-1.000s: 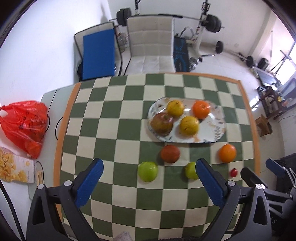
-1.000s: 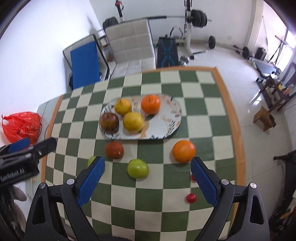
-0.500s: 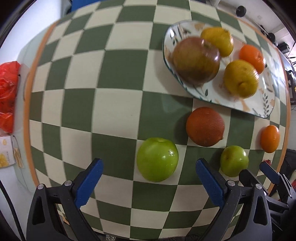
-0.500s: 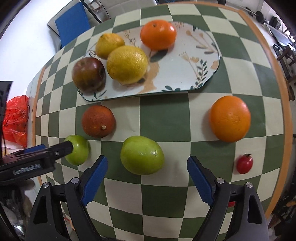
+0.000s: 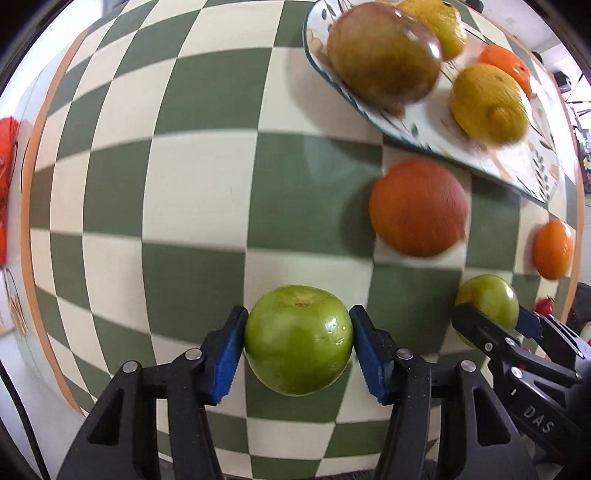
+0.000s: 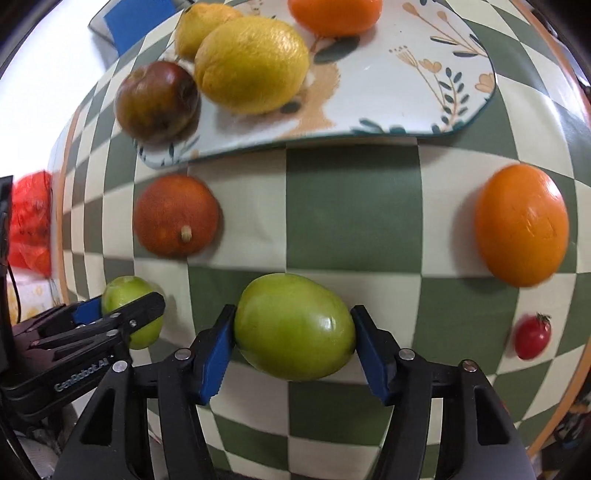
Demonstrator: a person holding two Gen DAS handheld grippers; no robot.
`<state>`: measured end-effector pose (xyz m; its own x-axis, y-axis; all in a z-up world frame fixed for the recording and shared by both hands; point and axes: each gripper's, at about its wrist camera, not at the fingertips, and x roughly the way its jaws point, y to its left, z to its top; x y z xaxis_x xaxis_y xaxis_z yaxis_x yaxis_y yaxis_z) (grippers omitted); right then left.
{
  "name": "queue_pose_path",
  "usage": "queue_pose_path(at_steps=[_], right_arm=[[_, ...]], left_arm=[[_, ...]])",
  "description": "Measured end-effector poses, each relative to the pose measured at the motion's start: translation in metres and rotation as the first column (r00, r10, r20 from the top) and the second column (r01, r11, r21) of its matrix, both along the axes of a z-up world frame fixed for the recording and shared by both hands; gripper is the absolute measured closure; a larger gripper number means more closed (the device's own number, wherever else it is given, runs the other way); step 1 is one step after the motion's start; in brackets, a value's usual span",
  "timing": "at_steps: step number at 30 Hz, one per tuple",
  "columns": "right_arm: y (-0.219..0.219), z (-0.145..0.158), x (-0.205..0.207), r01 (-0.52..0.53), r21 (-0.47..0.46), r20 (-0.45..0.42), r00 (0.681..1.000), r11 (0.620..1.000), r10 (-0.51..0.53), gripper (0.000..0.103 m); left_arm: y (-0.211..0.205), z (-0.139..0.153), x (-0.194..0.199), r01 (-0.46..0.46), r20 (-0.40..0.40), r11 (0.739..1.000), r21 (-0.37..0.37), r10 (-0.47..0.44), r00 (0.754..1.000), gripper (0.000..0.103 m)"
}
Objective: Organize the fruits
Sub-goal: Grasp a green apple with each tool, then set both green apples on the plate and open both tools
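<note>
**Both jaws on green fruit**

My left gripper (image 5: 297, 341): jaws clamped on round green apple (image 5: 298, 339), sitting on checkered green-and-cream surface (image 5: 199, 206). My right gripper (image 6: 293, 343): jaws pinch oval green fruit (image 6: 294, 326). Dark orange-red fruit (image 5: 419, 206) ahead-right of left jaws; floral oval plate (image 6: 424, 92) beyond.

Beyond the left jaws, the brown apple (image 5: 384, 51) and the near lemon (image 5: 489, 103) on the plate (image 5: 532, 155) smear with motion blur. The far lemon (image 5: 439, 22) and the plate's far end run off the top edge. In the right wrist view, the mandarin (image 6: 334, 16) is cropped at the top, and the cherry tomato (image 6: 532, 334) right of the jaws is soft.
</note>
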<state>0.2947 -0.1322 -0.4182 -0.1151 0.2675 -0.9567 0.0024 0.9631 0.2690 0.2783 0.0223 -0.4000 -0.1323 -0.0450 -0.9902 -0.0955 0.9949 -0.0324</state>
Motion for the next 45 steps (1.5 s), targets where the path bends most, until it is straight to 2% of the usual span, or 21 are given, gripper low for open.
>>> queue_pose_path(at_steps=[4, 9, 11, 14, 19, 23, 26, 28, 33, 35, 41, 45], right_arm=[[-0.007, 0.003, -0.02, -0.021, -0.01, -0.015, 1.0, 1.0, 0.021, 0.039], [-0.018, 0.007, -0.036, 0.011, -0.002, -0.017, 1.0, 1.0, -0.011, 0.039], [-0.024, 0.014, -0.038, 0.042, 0.014, -0.005, 0.999, 0.999, -0.041, 0.039], [-0.032, 0.033, -0.038, 0.084, 0.05, 0.034, 0.996, 0.995, -0.085, 0.039], [-0.058, 0.075, -0.023, 0.155, 0.111, 0.118, 0.979, 0.982, -0.168, 0.039], [-0.084, 0.09, 0.012, 0.224, 0.136, 0.17, 0.954, 0.965, -0.246, 0.039], [-0.112, 0.085, 0.038, 0.279, 0.165, 0.175, 0.936, 0.946, -0.306, 0.039], [-0.116, 0.075, 0.055, 0.31, 0.194, 0.16, 0.926, 0.931, -0.342, 0.039], [-0.119, 0.047, 0.079, 0.379, 0.269, 0.093, 0.905, 0.885, -0.416, 0.039], [-0.119, 0.038, 0.084, 0.4, 0.286, 0.066, 0.899, 0.871, -0.434, 0.039], [-0.121, 0.023, 0.091, 0.425, 0.325, 0.013, 0.891, 0.845, -0.454, 0.038], [-0.12, 0.018, 0.095, 0.425, 0.337, -0.013, 0.895, 0.84, -0.447, 0.035]], left_arm=[[-0.012, 0.001, -0.03, 0.007, -0.008, 1.0, -0.029, -0.007, 1.0, 0.049], [-0.026, 0.0, -0.052, 0.021, -0.015, 0.998, -0.057, -0.022, 1.0, 0.049], [-0.032, 0.008, -0.054, 0.031, 0.002, 0.997, -0.071, -0.031, 1.0, 0.049], [-0.041, 0.037, -0.05, 0.042, 0.053, 0.993, -0.111, -0.036, 0.998, 0.049], [-0.064, 0.108, -0.009, 0.102, 0.174, 0.979, -0.177, -0.071, 0.982, 0.049], [-0.087, 0.14, 0.084, 0.187, 0.21, 0.965, -0.184, -0.147, 0.967, 0.049], [-0.117, 0.139, 0.132, 0.25, 0.203, 0.956, -0.154, -0.217, 0.955, 0.049], [-0.137, 0.126, 0.16, 0.296, 0.167, 0.945, -0.138, -0.272, 0.948, 0.049], [-0.184, 0.082, 0.22, 0.359, 0.013, 0.927, -0.109, -0.36, 0.933, 0.049], [-0.195, 0.067, 0.231, 0.383, -0.028, 0.92, -0.088, -0.386, 0.922, 0.049], [-0.217, 0.035, 0.238, 0.417, -0.112, 0.904, -0.088, -0.425, 0.898, 0.049], [-0.223, 0.04, 0.24, 0.41, -0.092, 0.905, -0.113, -0.42, 0.903, 0.045]])
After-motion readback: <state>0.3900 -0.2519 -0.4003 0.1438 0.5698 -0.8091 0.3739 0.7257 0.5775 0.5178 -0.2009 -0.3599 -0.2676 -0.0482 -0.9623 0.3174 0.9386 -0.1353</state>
